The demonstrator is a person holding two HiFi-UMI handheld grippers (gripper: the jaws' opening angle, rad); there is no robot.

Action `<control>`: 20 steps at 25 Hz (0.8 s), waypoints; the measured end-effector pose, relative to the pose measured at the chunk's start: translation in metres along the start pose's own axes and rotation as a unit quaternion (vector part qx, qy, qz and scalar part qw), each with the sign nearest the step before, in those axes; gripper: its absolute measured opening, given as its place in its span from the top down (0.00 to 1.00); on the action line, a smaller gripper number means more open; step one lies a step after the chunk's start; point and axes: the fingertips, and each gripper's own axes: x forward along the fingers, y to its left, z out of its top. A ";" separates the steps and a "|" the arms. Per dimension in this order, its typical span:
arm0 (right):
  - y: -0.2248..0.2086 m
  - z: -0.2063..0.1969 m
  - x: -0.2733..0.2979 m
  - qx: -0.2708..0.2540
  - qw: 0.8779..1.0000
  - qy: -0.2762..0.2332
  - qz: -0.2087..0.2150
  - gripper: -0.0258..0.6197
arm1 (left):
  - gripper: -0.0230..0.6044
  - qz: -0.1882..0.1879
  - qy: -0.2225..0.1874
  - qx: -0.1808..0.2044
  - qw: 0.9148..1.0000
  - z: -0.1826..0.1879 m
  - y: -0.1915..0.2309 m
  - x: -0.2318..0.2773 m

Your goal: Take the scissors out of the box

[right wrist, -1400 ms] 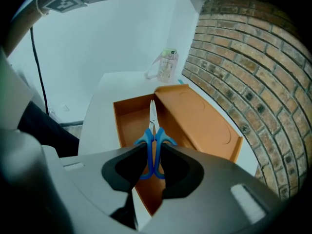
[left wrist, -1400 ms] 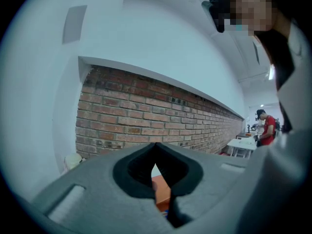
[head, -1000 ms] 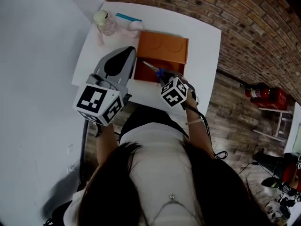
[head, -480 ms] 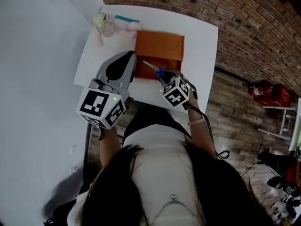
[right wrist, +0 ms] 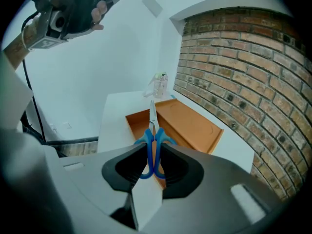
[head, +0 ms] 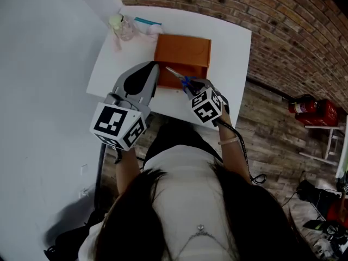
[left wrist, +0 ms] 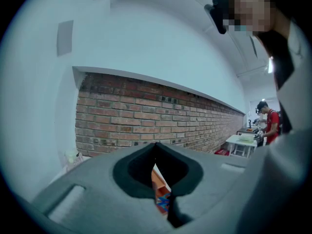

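Note:
The orange box (head: pixel 183 48) lies open on the white table (head: pixel 231 48), lid flat behind the tray. The scissors (head: pixel 179 78), blue-handled with silver blades, hang over the tray's front part. My right gripper (head: pixel 191 87) is shut on their handles. In the right gripper view the scissors (right wrist: pixel 152 123) point away over the box (right wrist: pixel 190 123), handles pinched in the right gripper (right wrist: pixel 153 150). My left gripper (head: pixel 154 67) hovers at the box's left side, shut and holding nothing. Through the narrow slit of the left gripper (left wrist: pixel 156 147) a strip of the box (left wrist: pixel 158 182) shows.
A small clear bottle (head: pixel 122 26), a teal stick (head: pixel 148 22) and a pale pink item (head: pixel 156 30) sit at the table's far left corner. A brick wall (head: pixel 283 20) runs behind the table. A red fire extinguisher (head: pixel 311 110) lies on the wooden floor to the right.
My right gripper has lifted the scissors a little higher over the box. My left gripper has drifted slightly closer to the box's left side.

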 end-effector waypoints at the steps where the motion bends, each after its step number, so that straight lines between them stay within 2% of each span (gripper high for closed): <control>1: 0.000 0.000 -0.002 0.001 1.000 -0.004 0.000 0.81 | 0.96 0.001 0.001 0.000 1.000 -0.001 -0.002 -0.001; 12: -0.008 0.008 -0.025 0.015 0.998 -0.052 -0.019 0.81 | 0.96 0.004 -0.001 0.004 1.000 -0.003 -0.023 -0.010; 20: -0.013 0.011 -0.034 0.015 0.997 -0.065 -0.037 0.81 | 0.96 -0.002 -0.008 0.009 1.000 0.004 -0.022 -0.007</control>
